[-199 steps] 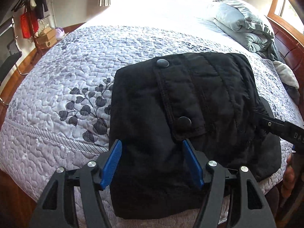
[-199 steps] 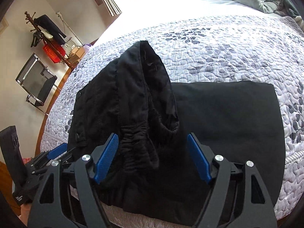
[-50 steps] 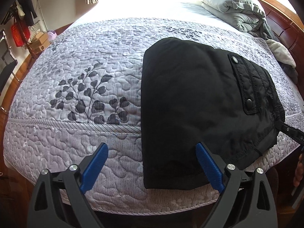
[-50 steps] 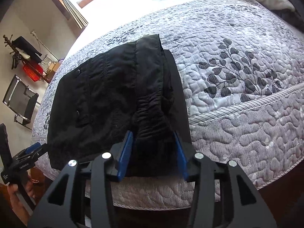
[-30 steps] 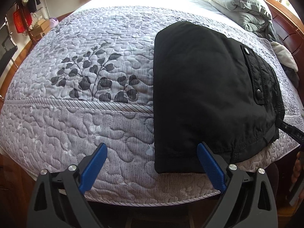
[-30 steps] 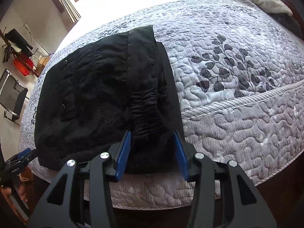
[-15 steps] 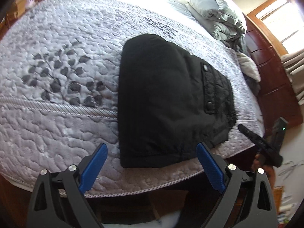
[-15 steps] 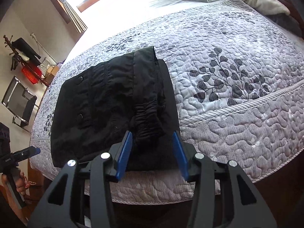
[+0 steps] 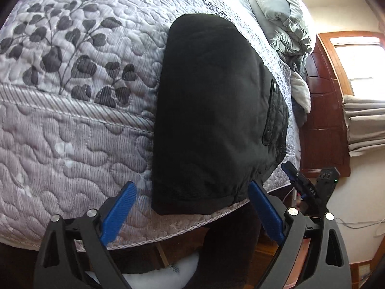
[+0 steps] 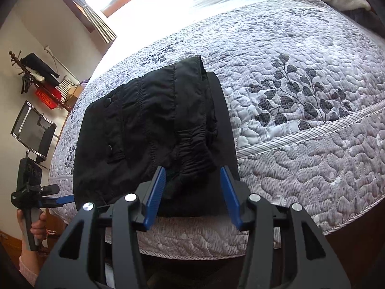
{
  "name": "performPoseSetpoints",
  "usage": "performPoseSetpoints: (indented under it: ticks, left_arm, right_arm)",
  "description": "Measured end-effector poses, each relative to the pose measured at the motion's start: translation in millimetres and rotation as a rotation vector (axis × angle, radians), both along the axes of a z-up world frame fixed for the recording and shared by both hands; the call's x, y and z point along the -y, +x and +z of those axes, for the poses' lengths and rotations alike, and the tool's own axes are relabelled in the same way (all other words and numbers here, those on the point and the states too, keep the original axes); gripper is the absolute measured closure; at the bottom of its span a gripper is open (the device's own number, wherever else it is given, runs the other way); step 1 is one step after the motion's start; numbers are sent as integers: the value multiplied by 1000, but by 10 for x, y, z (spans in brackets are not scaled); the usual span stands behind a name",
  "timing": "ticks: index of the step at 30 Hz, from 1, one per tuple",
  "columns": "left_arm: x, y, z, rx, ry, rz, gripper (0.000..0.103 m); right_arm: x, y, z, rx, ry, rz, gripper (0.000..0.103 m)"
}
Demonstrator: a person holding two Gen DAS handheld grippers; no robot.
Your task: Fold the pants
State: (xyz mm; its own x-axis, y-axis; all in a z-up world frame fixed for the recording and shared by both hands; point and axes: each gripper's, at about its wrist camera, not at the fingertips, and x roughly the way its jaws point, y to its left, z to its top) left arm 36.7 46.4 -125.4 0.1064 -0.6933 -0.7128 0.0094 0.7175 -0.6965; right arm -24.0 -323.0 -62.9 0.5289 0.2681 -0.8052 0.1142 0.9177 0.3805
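**Pants folded into a compact bundle; both grippers drawn back at the bed's edge**

The black pants [image 9: 211, 110] lie as a squat rectangular stack on the quilted bedspread [image 9: 72, 144], close to the near edge of the bed. In the right wrist view the elastic waistband [image 10: 192, 142] sits bunched on top of the stack and a snap-buttoned pocket flap [image 10: 113, 130] faces up. The folding looks essentially complete; at most the rumpled waistband could be smoothed flat.

The left gripper [image 9: 192, 207] hovers off the bed's edge, tilted, its blue pads spread wide and gripping nothing. The right gripper [image 10: 192, 190] is held low, just in front of the bundle's near edge, its jaws parted around a moderate gap and empty; whether its tips brush the cloth cannot be told. In that view the person's left hand [image 10: 36, 226] shows clasping its gripper's handle, well clear of the pants.
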Motion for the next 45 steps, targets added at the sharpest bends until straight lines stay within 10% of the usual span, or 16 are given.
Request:
performPoseSetpoints:
  ticks: [10, 25, 45]
  left_arm:
    - [373, 364, 117, 133, 180, -112, 8]
    - [553, 586, -117, 79, 162, -121, 3]
    - [752, 745, -251, 6, 107, -162, 3]
  right_arm:
    - [166, 170, 51, 5, 32, -10, 44]
    - [282, 507, -269, -69, 79, 38, 31]
    - [454, 716, -773, -106, 389, 152, 13]
